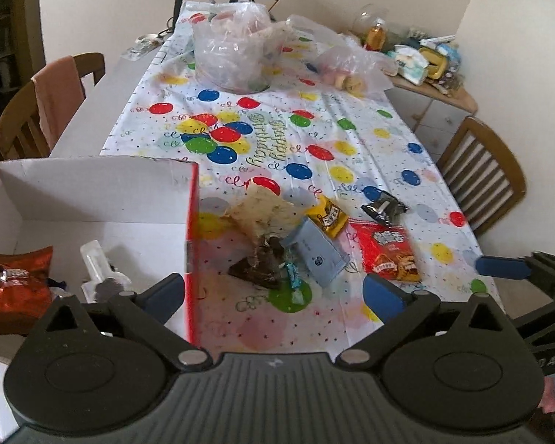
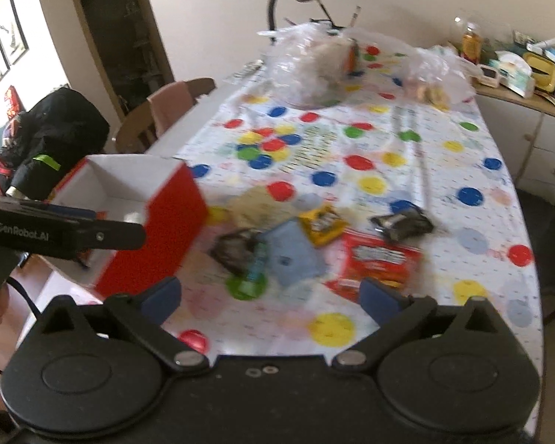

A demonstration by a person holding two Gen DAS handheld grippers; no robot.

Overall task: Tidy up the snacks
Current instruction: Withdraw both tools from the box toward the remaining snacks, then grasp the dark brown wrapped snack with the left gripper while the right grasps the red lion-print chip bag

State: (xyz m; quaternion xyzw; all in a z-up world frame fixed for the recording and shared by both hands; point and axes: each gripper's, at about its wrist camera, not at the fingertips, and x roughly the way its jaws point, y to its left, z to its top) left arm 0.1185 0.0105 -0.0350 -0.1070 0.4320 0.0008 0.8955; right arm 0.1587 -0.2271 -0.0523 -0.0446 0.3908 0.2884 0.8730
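Several snacks (image 1: 314, 236) just beyond open left gripper (image 1: 273, 292)

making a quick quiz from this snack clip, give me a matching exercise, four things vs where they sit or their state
Things:
1. orange-brown snack bag
2. red snack bag
3. black packet
4. left tongs

Places or states:
a. on the tablecloth, just beyond the red bag
b. open, nothing between the fingers
c. inside the red box
d. on the tablecloth, right of the blue packet

Pairs: 1-c, 2-d, 3-a, 4-b

Box wall (image 1: 192, 218) beside snack pile (image 1: 296, 236)
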